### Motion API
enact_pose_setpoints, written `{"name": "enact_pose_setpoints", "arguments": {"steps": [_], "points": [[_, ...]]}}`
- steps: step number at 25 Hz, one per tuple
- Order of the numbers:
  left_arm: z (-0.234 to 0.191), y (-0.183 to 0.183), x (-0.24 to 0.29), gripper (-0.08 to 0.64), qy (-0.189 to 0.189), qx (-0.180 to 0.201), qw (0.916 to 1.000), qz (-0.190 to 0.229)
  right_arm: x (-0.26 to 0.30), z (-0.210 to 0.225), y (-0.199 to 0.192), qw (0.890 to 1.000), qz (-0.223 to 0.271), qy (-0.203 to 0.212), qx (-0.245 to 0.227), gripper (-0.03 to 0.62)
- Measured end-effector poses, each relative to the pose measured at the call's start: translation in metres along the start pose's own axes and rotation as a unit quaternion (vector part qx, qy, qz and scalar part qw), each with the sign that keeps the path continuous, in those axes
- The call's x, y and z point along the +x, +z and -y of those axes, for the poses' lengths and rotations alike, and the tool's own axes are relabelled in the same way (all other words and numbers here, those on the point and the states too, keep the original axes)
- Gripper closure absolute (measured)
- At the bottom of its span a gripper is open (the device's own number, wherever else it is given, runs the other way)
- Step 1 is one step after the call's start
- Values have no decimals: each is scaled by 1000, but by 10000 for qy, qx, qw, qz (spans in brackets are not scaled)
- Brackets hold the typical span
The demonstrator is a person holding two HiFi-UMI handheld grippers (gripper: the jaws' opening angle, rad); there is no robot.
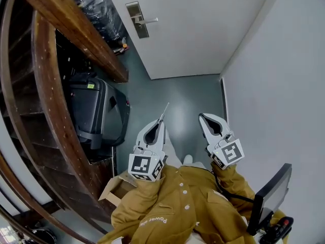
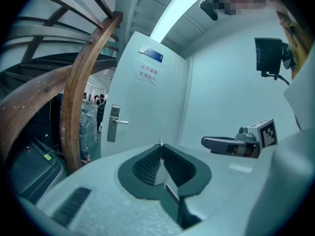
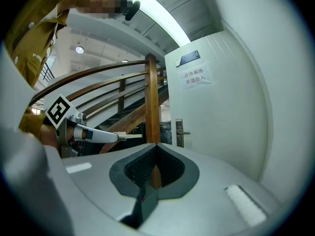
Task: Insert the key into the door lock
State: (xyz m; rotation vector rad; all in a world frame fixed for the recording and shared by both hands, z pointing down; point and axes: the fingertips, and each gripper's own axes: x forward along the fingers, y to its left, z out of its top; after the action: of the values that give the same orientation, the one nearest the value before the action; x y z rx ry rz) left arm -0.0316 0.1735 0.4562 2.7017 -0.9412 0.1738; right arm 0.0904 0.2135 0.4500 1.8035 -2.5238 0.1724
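Observation:
A white door (image 1: 203,29) stands shut ahead, with a metal lock plate and lever handle (image 1: 137,19) on its left side. The plate also shows far off in the left gripper view as the lock plate (image 2: 113,123) and in the right gripper view as the lock plate (image 3: 180,133). My left gripper (image 1: 161,123) is shut on a thin silver key (image 1: 165,111), whose blade pokes out past the fingertips toward the door. Between those jaws the key (image 2: 160,167) stands on edge. My right gripper (image 1: 202,116) is shut and holds nothing. Both grippers hang well short of the door.
A curved wooden stair rail (image 1: 45,85) and its post (image 3: 152,112) run along the left. A black suitcase (image 1: 96,111) and a cardboard box (image 1: 118,189) sit under it. A plain wall (image 1: 284,85) closes the right side. A dark screen (image 1: 271,194) is at the lower right.

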Motion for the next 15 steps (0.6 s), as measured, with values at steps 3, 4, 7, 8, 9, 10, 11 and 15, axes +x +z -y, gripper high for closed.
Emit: {"name": "enact_pose_setpoints", "arguments": {"steps": [3, 4, 7, 8, 9, 10, 11, 15], "points": [[-38, 7, 31, 538, -111, -16, 9999, -43, 51, 14, 5, 9999, 52, -100, 62, 584], [-51, 11, 40, 538, -132, 7, 9999, -57, 67, 17, 7, 9998, 88, -122, 89, 584], [-89, 29, 64, 538, -184, 78, 9998, -48, 115, 26, 20, 9996, 202, -157, 70, 584], [-100, 35, 73, 538, -210, 100, 9997, -42, 129, 30, 24, 9996, 227, -184, 54, 584], [-110, 41, 79, 538, -234, 127, 9996, -45, 141, 34, 28, 9994, 241, -225, 51, 584], [-120, 46, 85, 538, -250, 146, 9996, -52, 151, 38, 30, 9993, 250, -272, 56, 584], [-130, 50, 90, 538, -255, 147, 9996, -54, 162, 42, 32, 9992, 256, -315, 61, 584], [-162, 60, 114, 538, -222, 83, 9997, -52, 195, 58, 37, 9990, 252, -375, 48, 584]]}}
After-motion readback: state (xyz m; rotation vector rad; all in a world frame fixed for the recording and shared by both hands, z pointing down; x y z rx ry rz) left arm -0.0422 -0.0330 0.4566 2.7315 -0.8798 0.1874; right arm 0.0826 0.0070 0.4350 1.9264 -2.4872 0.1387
